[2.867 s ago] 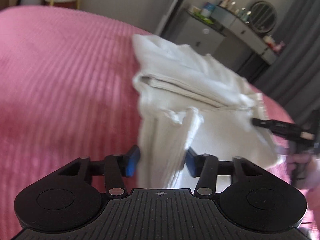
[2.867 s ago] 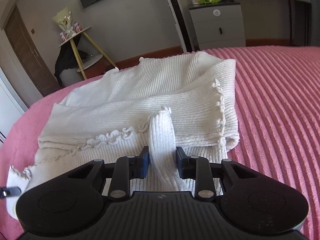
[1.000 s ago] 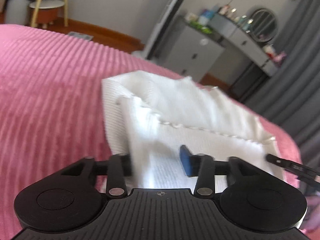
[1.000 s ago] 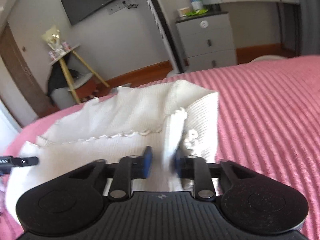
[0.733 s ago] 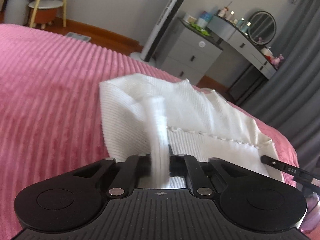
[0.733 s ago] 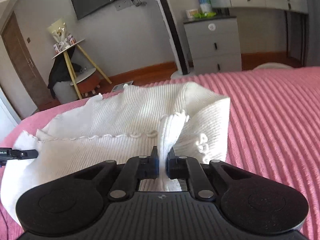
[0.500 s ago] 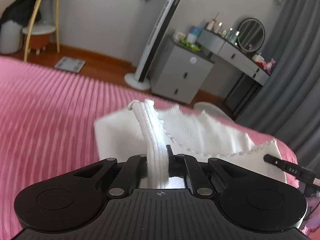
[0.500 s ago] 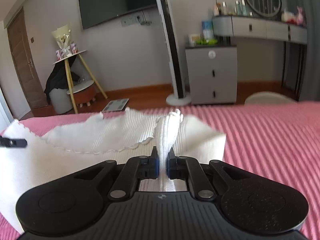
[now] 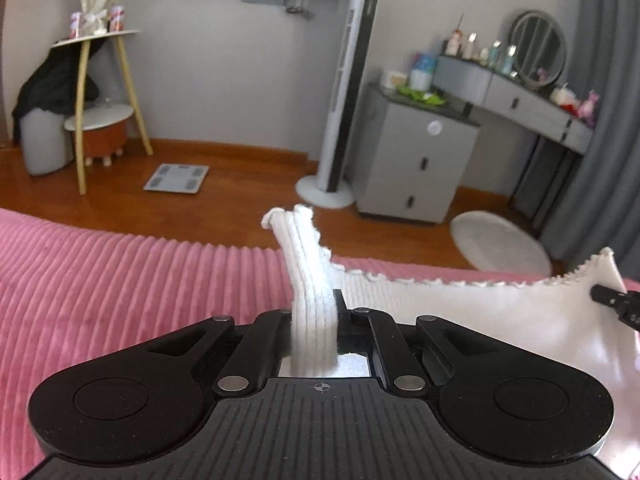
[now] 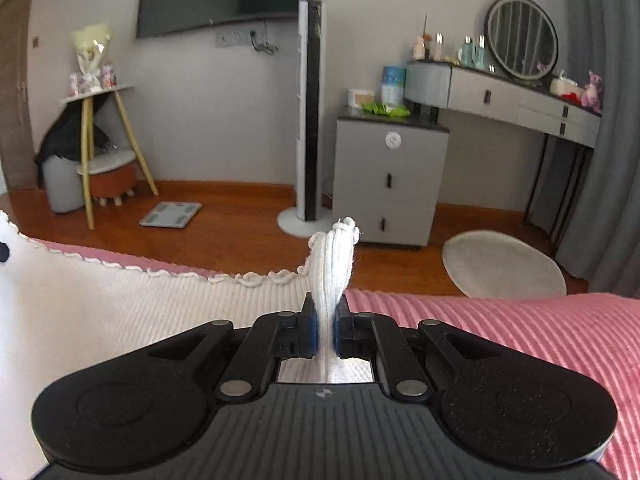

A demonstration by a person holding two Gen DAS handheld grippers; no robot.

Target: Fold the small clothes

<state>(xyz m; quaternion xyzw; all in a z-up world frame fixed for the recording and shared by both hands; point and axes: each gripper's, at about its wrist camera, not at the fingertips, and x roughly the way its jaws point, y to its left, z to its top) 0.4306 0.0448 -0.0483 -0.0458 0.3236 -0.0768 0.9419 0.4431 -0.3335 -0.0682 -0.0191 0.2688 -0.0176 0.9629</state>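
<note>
A white ribbed knit garment (image 9: 480, 320) with a scalloped edge hangs lifted over the pink bed (image 9: 120, 280). My left gripper (image 9: 314, 320) is shut on one bunched corner of it, which sticks up between the jaws. My right gripper (image 10: 325, 330) is shut on the other corner, and the cloth (image 10: 120, 312) stretches away to its left. The tip of the right gripper (image 9: 616, 304) shows at the right edge of the left wrist view. The garment's lower part is hidden behind the gripper bodies.
Past the bed's far edge lies a wooden floor with a bathroom scale (image 9: 176, 178), a tower fan (image 10: 308, 120), a grey drawer cabinet (image 10: 390, 176), a round rug (image 10: 504, 264), a dressing table with a mirror (image 10: 520, 40) and grey curtains (image 10: 616, 160).
Both grippers closed on the garment's near corners and lifted it off the bed. The views tilted up from the bedspread to the room beyond, and the cloth now hangs stretched between them.
</note>
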